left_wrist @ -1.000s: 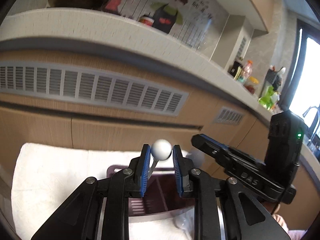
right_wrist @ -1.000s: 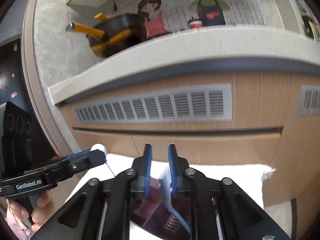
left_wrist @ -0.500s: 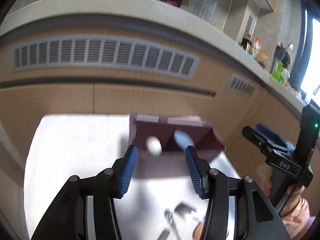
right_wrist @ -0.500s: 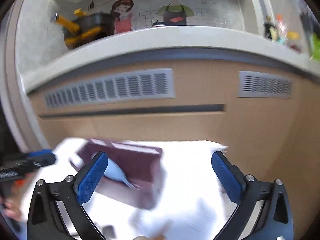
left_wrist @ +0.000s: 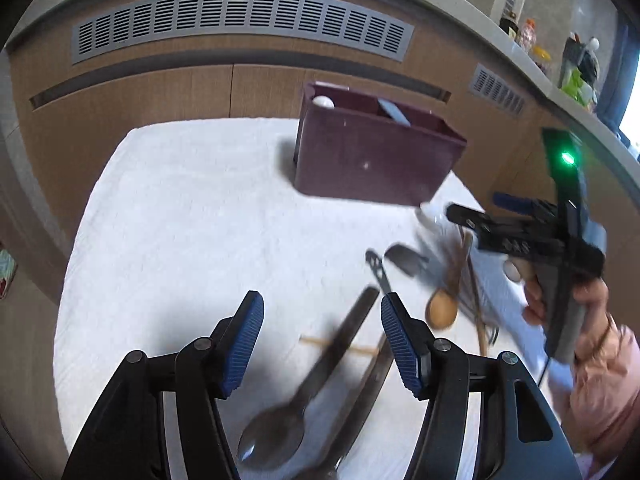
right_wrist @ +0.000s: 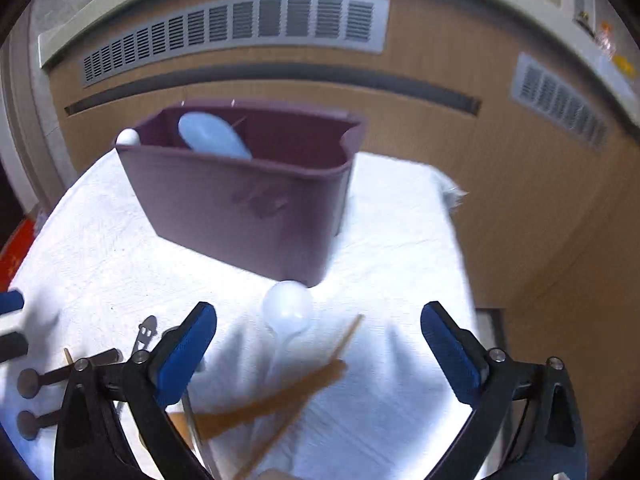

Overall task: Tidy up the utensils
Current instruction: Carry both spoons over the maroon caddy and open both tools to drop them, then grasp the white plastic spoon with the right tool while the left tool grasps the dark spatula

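Since one second ago both tongs have released their utensils into the maroon holder (left_wrist: 372, 160) and pulled back from it. In the left wrist view, the left tongs (left_wrist: 322, 344) stand open and hold nothing, above a metal spoon (left_wrist: 296, 412) that lies on the white cloth (left_wrist: 180, 220) of the worktop. The holder stands at 1 o'clock from them, with a white ball-ended utensil (left_wrist: 323, 102) in its left compartment and a pale blue utensil (left_wrist: 394, 112) in the next one. At 3 o'clock lies a blurred heap of cutlery with a wooden spoon (left_wrist: 442, 312), and the right tongs (left_wrist: 480, 216) hover over it. In the right wrist view, the right tongs (right_wrist: 318, 348) are wide open and empty. A white plastic spoon (right_wrist: 287, 308) lies between their fingers at 12 o'clock, just beside the foot of the holder (right_wrist: 248, 208). Brown wooden chopsticks (right_wrist: 280, 396) lie blurred below it, and dark metal handles (right_wrist: 44, 380) are at 9 o'clock.
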`<state>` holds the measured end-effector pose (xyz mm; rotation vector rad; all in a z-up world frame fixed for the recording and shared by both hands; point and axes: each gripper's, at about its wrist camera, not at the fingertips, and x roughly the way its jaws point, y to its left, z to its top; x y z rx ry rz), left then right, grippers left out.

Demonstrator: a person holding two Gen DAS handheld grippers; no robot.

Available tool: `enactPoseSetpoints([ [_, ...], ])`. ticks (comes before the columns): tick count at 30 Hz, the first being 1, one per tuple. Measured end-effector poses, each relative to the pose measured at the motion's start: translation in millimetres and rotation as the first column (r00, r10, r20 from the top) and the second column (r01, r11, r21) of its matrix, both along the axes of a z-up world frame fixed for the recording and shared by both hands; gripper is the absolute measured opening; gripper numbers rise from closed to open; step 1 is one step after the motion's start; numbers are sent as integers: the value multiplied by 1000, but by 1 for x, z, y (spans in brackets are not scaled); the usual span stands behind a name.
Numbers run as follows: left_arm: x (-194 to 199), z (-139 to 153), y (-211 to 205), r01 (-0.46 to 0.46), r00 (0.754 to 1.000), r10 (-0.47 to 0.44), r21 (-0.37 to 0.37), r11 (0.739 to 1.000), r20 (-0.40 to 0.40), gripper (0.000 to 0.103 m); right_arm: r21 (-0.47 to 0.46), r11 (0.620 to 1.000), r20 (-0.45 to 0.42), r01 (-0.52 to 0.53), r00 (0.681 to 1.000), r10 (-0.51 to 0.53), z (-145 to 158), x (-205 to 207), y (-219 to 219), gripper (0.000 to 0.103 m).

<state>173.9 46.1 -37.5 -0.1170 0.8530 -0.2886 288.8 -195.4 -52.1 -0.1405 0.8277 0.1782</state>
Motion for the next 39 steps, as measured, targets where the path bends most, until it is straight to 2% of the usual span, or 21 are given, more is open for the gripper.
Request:
enactPoseSetpoints([
  [1, -5, -2, 3, 0, 1000, 0, 6, 1000, -4, 62, 14, 1000, -25, -2, 1000, 2, -5, 5, 0, 89],
  [3, -8, -4, 5, 1, 1000, -1, 17, 1000, -10, 62, 52, 999, -98, -14, 995, 19, -16, 16, 2, 67],
  [5, -12, -9, 10, -2, 1000, 2, 22, 1000, -24, 62, 85, 996, -158, -14, 987, 27, -25, 27, 3, 58],
  [8, -12, -14, 17, -10, 998, 11, 22, 1000, -57, 62, 60, 998, -172, -11, 985, 21, -32, 31, 5, 56],
  [11, -15, -15, 20, -6, 998, 7, 25, 1000, -62, 62, 18, 1000, -162, -15, 987, 18, -28, 24, 7, 31],
  [16, -16, -15, 12, 39, 998, -37, 42, 998, -54, 62, 84, 996, -157, -27, 987, 40, -10, 0, -7, 30],
  [19, -16, -16, 4, 101, 994, -99, 30, 994, -56, 61, 126, 991, -156, -55, 985, 75, 2, -22, -13, 30],
  [24, -17, -16, -12, 166, 985, -161, 82, 983, -65, 47, 158, 983, -137, -91, 984, 113, 15, -50, -8, 30],
  [28, -10, -7, -29, 205, 975, -205, 0, 979, -92, 45, 171, 979, -111, -109, 985, 129, 23, -65, -5, 30],
  [35, 38, -4, -81, 117, 971, -130, -77, 990, -199, 45, 181, 981, -58, -74, 995, 86, 32, -82, -17, 30],
  [39, 63, -17, -109, 67, 967, -63, 11, 998, -248, 45, 225, 973, -62, -50, 996, 65, 32, -83, -38, 30],
])
